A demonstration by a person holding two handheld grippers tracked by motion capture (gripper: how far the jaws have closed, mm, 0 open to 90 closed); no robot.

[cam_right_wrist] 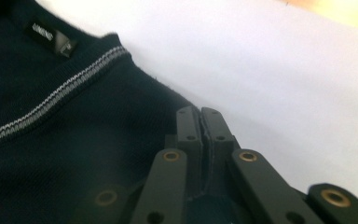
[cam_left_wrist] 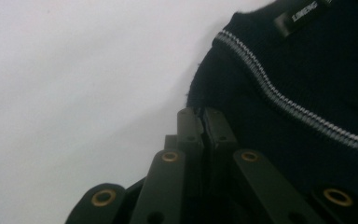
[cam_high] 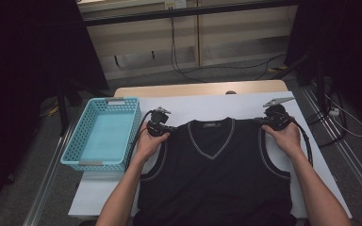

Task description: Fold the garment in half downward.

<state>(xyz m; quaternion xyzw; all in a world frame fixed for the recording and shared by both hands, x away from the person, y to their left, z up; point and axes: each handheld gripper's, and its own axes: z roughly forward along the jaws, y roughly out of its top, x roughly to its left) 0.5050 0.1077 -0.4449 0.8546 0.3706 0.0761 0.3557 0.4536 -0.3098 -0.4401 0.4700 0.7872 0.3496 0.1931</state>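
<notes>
I had the dark sleeveless vest (cam_high: 217,174) lying flat and face up on the white tabletop (cam_high: 198,106), its V-neck pointing away from me and its hem running off the near edge. Taking the vest as my landmark, the left gripper (cam_high: 162,126) sat at its left shoulder and the right gripper (cam_high: 271,121) at its right shoulder, each held in one of my hands. In the left gripper view the fingers (cam_left_wrist: 190,126) were pressed together with a thin fold of knit showing in the seam between them, so I judged them to be pinching the shoulder edge. The right gripper view showed the same: fingers (cam_right_wrist: 189,126) closed on a sliver of fabric just outside the striped collar trim (cam_right_wrist: 51,105). A turquoise basket (cam_high: 104,133) stood empty just beyond the vest's left side.

What worried me was how little cloth each pinch held. If I lifted or pulled unevenly, one shoulder could slip free and the vest would sag or twist toward the held side. Pulling the two grippers apart too hard might stretch the neckline. The basket was close enough that a leftward swing could knock it.
</notes>
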